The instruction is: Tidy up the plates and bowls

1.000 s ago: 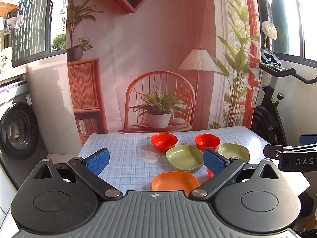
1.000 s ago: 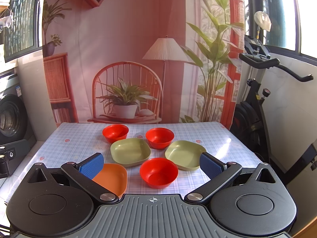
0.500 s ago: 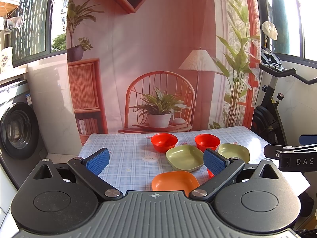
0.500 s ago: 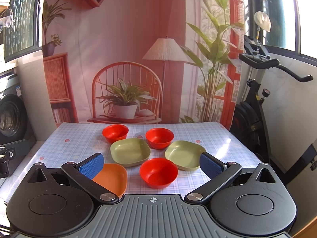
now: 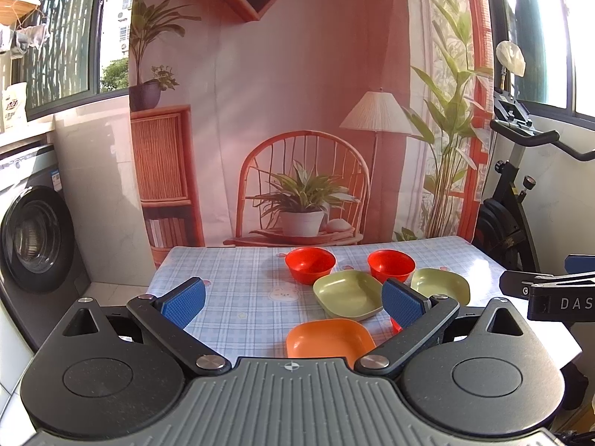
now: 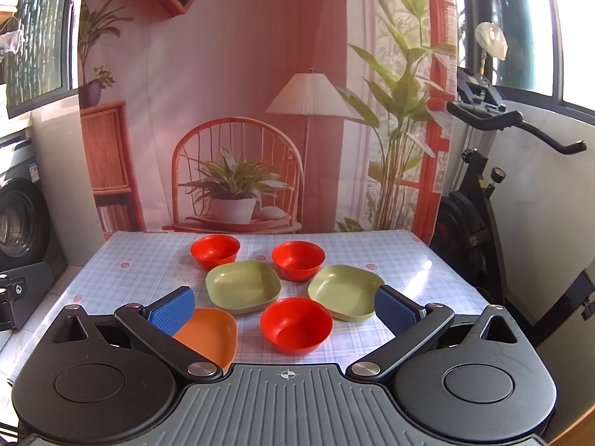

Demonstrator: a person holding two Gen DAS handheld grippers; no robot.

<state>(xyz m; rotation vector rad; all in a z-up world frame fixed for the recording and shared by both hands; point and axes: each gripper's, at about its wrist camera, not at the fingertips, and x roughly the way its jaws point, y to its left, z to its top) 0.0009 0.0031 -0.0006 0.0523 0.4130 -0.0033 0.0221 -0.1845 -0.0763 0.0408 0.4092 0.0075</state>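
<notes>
On the checked tablecloth stand three red bowls: far left (image 6: 215,251), far right (image 6: 298,259) and near (image 6: 296,325). Two green square plates (image 6: 243,286) (image 6: 346,290) lie between them, and an orange square plate (image 6: 212,334) lies at the near left. My right gripper (image 6: 284,310) is open above the near edge, with the near red bowl seen between its fingers. My left gripper (image 5: 293,303) is open too, held above the table's near left. In its view the orange plate (image 5: 329,337) lies nearest, and the near red bowl is mostly hidden behind the right finger.
A washing machine (image 5: 33,238) stands left of the table. An exercise bike (image 6: 483,200) stands at its right. A printed backdrop (image 6: 238,111) hangs behind the far edge. The right gripper's body (image 5: 550,293) juts into the left wrist view at the right.
</notes>
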